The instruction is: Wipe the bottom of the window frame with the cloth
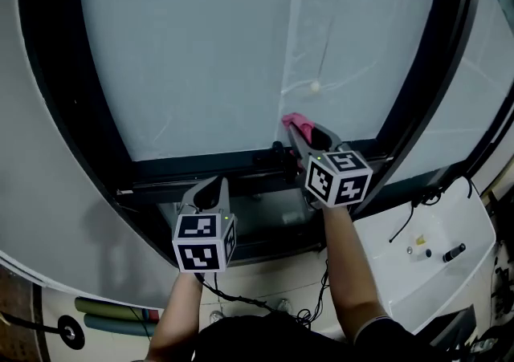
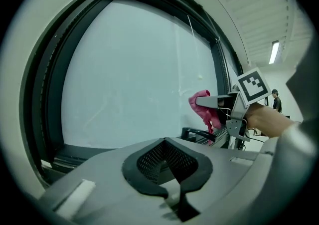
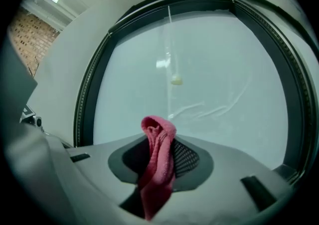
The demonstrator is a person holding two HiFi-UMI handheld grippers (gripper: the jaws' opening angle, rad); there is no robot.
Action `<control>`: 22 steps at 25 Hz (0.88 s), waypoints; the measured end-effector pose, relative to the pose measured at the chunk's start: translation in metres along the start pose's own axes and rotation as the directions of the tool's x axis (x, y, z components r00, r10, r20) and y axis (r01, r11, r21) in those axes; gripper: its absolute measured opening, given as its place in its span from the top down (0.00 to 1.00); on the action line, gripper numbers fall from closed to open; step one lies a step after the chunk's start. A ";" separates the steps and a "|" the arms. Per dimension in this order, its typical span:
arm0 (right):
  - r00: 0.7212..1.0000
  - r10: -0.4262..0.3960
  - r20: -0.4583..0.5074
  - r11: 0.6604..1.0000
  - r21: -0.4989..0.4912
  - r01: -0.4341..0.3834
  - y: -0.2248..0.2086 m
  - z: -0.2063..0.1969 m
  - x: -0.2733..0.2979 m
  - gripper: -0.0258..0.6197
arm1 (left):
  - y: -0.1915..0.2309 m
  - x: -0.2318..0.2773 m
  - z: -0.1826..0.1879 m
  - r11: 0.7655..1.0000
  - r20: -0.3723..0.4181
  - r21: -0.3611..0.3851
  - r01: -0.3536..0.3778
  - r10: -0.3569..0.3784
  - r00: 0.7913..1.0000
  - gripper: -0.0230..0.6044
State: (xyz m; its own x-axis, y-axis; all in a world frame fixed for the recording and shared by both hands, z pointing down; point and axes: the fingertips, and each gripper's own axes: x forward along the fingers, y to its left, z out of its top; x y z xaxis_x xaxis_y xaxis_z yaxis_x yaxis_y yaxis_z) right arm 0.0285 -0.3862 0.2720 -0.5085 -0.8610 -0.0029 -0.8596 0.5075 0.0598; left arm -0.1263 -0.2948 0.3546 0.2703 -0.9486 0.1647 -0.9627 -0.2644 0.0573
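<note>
Two claws are in front of you at the window, one in each of your hands. Your left claw sits low and to the left, just below the bottom rail of the dark window frame. Its own view shows the left claw with its dark pads brought together and nothing between them. Its marker cube faces up at you in the head view. Above it spreads the pale, frosted-looking glass, with the frame curving round it on both sides.

Moving right along the bottom rail, a black handle stands on the frame just left of your right claw. A thin cord hangs down the pane with a small white bead on it, above the cloth.

The pink cloth is in your right claw, pinched between the two jaws. It is bunched at the tips and raised against the lower glass, just above the bottom rail. In the right gripper view the cloth stands up from the closed jaws in a folded loop, and its tail trails down towards the camera. From the left gripper view you see the same cloth drooping from the tip of the right claw, above the handle.

Further right, below the frame, lies a white desk with a black cable across it.
</note>
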 end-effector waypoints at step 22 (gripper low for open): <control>0.920 -0.193 -0.341 0.960 -0.259 0.105 0.094 -0.120 0.090 0.79 | 0.096 -0.043 -0.030 1.000 -0.051 -0.028 0.002 -0.003 0.999 0.95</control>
State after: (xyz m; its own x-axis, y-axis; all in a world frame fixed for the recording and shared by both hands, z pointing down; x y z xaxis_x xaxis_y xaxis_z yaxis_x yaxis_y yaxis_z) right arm -0.0924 -0.4203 0.3972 -0.2848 -0.9014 0.3260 -0.8659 0.3878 0.3160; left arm -0.2299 -0.2737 0.3823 0.2737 -0.9376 0.2143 -0.9615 -0.2613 0.0849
